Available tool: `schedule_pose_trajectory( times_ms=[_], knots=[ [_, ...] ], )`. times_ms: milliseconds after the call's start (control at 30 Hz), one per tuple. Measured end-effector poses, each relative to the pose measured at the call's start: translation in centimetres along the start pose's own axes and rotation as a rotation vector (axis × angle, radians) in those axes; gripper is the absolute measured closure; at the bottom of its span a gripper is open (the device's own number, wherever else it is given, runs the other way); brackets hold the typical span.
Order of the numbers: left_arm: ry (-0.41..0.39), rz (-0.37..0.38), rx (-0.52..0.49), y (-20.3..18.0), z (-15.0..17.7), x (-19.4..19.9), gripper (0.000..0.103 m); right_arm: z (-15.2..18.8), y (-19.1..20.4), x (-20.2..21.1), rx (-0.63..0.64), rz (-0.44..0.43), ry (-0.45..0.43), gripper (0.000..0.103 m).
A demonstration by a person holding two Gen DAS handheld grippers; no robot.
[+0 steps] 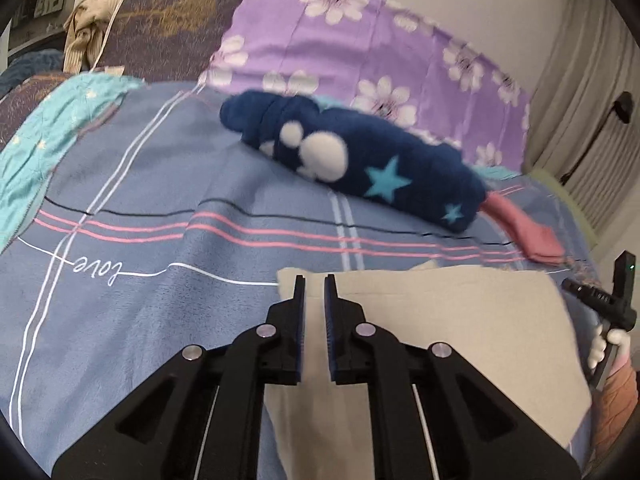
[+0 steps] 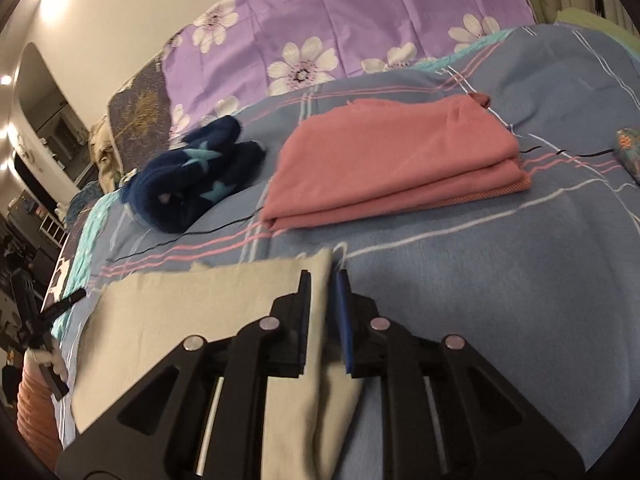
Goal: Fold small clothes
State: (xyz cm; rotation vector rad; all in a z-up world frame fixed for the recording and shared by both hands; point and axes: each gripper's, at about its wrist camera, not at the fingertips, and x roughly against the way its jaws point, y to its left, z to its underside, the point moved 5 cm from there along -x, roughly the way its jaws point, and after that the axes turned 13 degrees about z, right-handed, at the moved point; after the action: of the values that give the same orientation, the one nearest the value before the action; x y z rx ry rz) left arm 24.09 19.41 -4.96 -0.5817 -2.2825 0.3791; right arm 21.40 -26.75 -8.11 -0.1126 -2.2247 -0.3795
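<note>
Left claw (image 1: 316, 280): jaws a narrow gap apart, over the near left edge of the beige cloth (image 1: 460, 328); whether it pinches cloth, cannot tell. Right claw (image 2: 325, 276): similar narrow gap, the cloth's right edge running between the fingers. Cloth lies flat on the bed (image 2: 500, 300). Beyond: folded pink garment (image 2: 392, 156), navy starred fleece (image 2: 192, 176), purple floral sheet (image 2: 340, 12).

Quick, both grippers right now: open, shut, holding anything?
Left gripper: jaws slightly apart over the beige cloth, grip cannot be told.
Right gripper: jaws slightly apart at the cloth's edge, grip cannot be told.
</note>
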Motion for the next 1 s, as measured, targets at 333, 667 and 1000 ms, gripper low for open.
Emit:
schedule_pose_trajectory(
  times_ms=[333, 667, 1000],
  knots=[
    [0.114, 0.180, -0.083, -8.7, 10.4, 4.1, 0.073, 12.8, 3.6, 9.6, 0.096, -0.152, 0.028, 0.079],
    [0.148, 0.061, -0.058, -7.8, 15.6, 3.8, 0.070, 18.1, 3.6, 9.4, 0.160, 0.005, 0.087, 0.076],
    [0.201, 0.215, -0.221, -17.0, 15.9, 2.5, 0.068, 19.1, 2.8, 10.3, 0.115, -0.023, 0.083, 0.071]
  ],
)
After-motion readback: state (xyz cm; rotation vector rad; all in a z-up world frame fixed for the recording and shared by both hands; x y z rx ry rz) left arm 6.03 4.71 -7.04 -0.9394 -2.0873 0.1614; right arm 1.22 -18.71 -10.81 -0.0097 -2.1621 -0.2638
